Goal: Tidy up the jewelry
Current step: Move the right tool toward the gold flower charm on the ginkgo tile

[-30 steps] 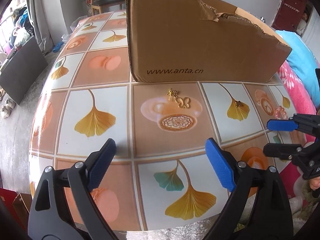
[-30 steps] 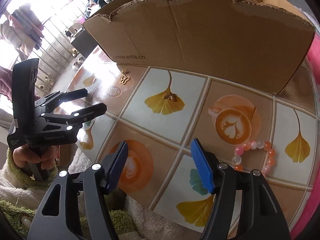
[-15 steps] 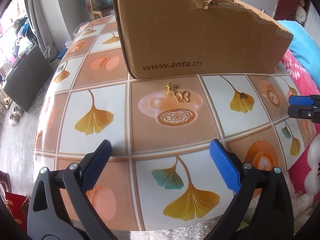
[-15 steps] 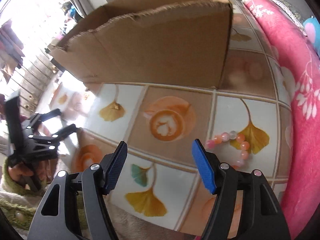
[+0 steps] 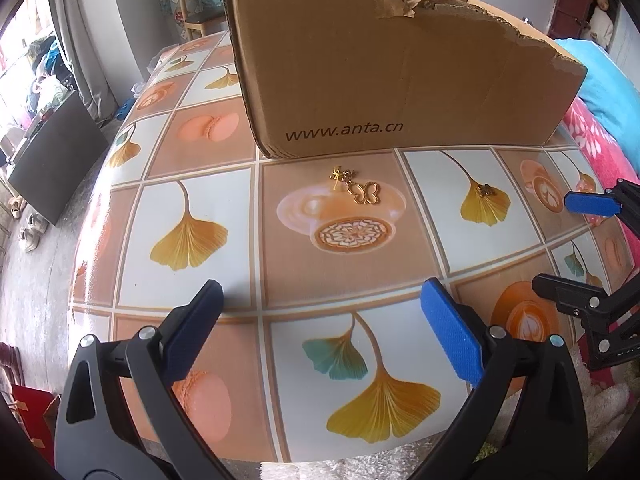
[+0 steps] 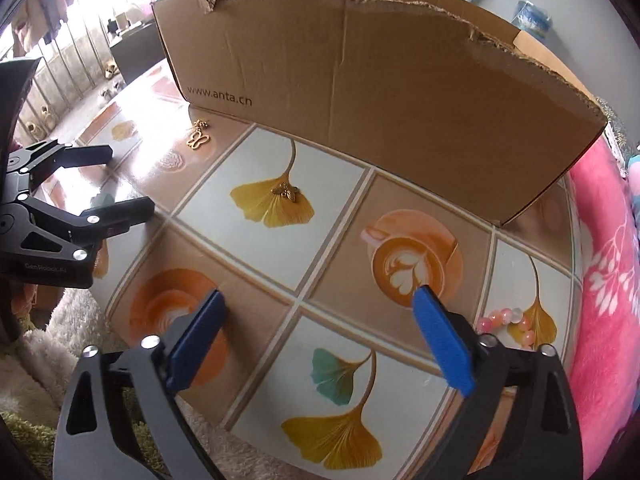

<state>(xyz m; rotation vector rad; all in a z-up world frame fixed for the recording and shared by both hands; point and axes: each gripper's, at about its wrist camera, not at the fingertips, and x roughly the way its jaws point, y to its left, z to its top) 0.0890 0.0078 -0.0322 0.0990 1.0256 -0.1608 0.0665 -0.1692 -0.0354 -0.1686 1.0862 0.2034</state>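
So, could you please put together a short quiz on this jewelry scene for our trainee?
1. True or false: the butterfly earring lies inside the box.
2. Which piece lies nearest the right gripper? A) butterfly earring B) small charm C) bead bracelet
3. Fill in: the left gripper is ____ and holds nothing.

Key: 1. False, it lies on the table just in front of the box. 2. C, beside its right finger. 3. Open.
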